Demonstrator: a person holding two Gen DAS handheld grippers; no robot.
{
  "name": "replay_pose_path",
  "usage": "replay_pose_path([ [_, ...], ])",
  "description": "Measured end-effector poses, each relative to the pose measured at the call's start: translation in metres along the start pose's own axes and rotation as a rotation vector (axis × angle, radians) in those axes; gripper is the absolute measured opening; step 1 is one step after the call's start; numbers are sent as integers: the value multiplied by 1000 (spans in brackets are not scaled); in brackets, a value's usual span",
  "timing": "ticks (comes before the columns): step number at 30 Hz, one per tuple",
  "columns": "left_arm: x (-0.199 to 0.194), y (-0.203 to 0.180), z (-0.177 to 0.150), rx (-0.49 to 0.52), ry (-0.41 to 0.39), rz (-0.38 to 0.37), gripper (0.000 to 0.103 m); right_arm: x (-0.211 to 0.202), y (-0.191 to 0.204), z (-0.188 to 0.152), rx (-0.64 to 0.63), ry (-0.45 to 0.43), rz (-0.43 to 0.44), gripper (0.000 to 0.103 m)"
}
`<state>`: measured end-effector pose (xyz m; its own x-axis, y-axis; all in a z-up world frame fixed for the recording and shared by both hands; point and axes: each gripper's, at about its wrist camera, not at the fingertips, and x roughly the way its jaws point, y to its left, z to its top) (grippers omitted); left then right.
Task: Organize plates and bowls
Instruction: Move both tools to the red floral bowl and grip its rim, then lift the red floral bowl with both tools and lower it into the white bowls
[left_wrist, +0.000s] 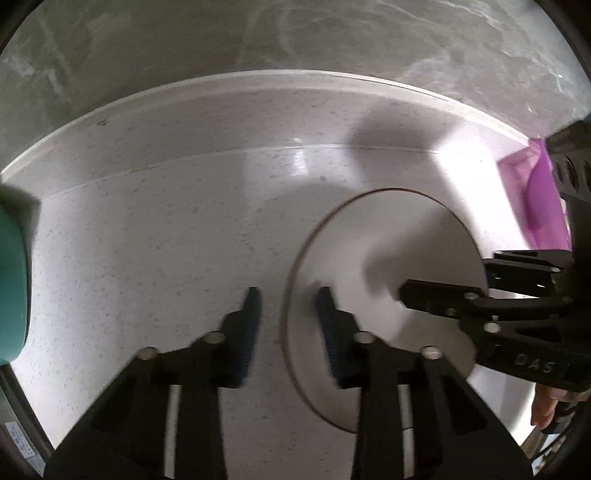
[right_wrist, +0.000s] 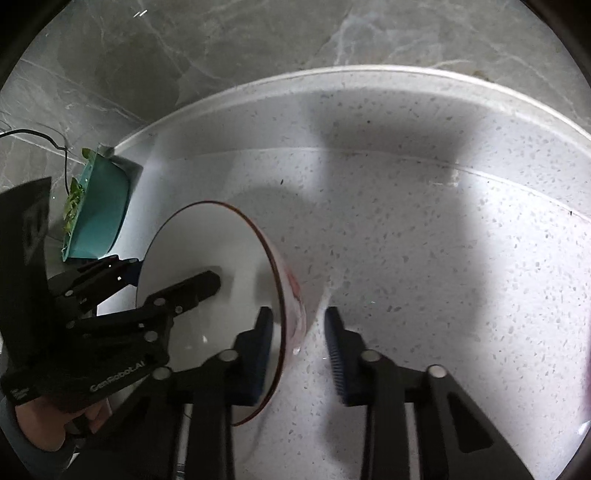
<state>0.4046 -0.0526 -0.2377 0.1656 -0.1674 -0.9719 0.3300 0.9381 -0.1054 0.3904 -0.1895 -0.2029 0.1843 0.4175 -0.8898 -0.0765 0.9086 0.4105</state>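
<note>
1. As both wrist cameras look steeply down, we see a white bowl (left_wrist: 388, 240) (right_wrist: 207, 243) with a thin dark red rim standing upright on a speckled white countertop (left_wrist: 147, 258) (right_wrist: 443, 258), near the raised back edge below a grey marbled wall (left_wrist: 184, 37).
2. The left gripper (left_wrist: 288, 293) straddles the bowl's left rim, with one finger outside over the counter and the other inside the bowl. A gap shows on either side of the rim, so we read the jaws as only partly apart and not yet pressing; the picture is blurred here.
3. The right gripper (right_wrist: 298, 313) straddles the right rim the same way, its left finger inside the bowl and its right finger outside. The wall, which bears a red pattern, sits between the pads, and a sliver of counter shows beside the outer pad, so we see no grip here either.
4. Each camera also catches the other gripper reaching into the bowl from the opposite side, and part of a hand (right_wrist: 37, 424) behind it.
5. Well to the left stands a teal bowl (right_wrist: 103, 214) (left_wrist: 11, 277) holding leafy greens; at the far right we see a purple translucent object (left_wrist: 539, 199).
</note>
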Motion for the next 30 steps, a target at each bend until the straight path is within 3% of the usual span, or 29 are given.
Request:
replay_pose_path([
  [1,-1,-2,1,12,-2,3,15,1,1,0,-3,1,7,21],
  [8,-4,-10,-3,18,-3,12,14,2,7,0,-23,-11,-34,16],
  [19,-65,2,-32,-13,-60,25,14,-23,32,-6,-60,-40,-34,15],
  [30,-177,54,-116,-144,-176,62,14,-56,135,-32,-249,-66,29,14],
])
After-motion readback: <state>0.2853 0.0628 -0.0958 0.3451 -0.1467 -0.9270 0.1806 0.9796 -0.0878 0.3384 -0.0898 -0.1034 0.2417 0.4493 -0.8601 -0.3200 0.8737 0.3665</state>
